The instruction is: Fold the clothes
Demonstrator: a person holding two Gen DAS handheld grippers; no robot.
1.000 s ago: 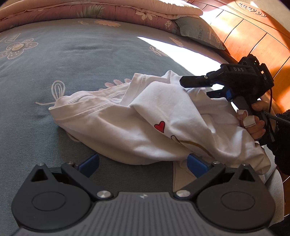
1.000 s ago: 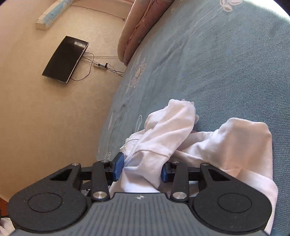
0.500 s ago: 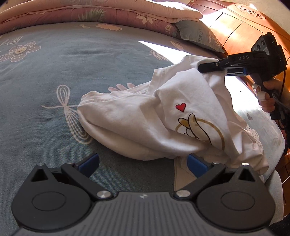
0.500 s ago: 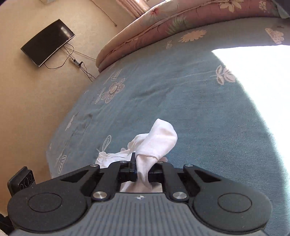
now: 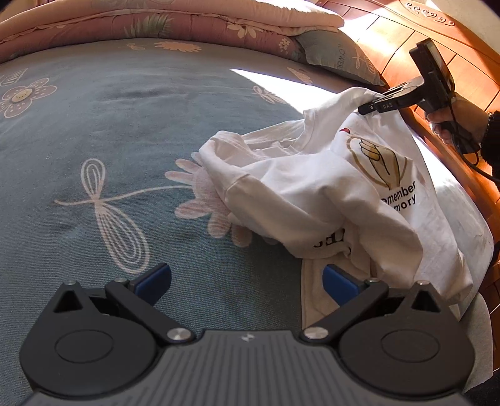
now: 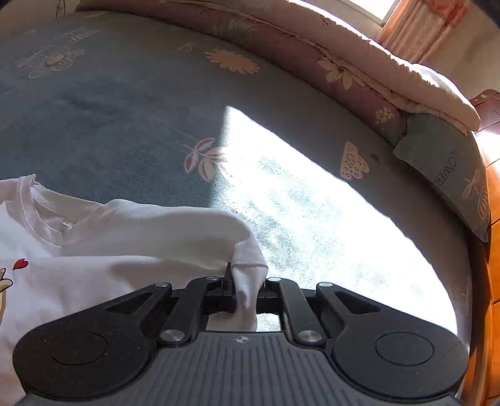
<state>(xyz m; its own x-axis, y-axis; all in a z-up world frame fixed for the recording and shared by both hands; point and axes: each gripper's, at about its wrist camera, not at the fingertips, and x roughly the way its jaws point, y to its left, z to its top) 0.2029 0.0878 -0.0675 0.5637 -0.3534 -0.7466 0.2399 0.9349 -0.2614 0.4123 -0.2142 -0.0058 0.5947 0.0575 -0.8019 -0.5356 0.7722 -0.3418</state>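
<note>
**White T-shirt lifted by one shoulder on the blue bed**

The bed (image 5: pixel 131 103) wears a blue-grey cover printed with pale flowers and dragonflies, with a bright sun patch across it. A pink floral quilt (image 5: pixel 175 28) is folded along its far edge, a blue-grey pillow (image 5: pixel 337 53) beside it against the wooden headboard (image 5: pixel 390 40).

The white T-shirt (image 5: pixel 300 187) lies crumpled near the bed's right edge, its chest print of a gold-ringed hand, a small red heart and dark lettering facing up, ribbed collar visible.

The right gripper (image 6: pixel 245 292) is clamped on a fold at the shirt's shoulder, raising it above the cover. The left gripper (image 5: pixel 247 279) hovers low with its blue-padded fingers wide apart, holding nothing.
</note>
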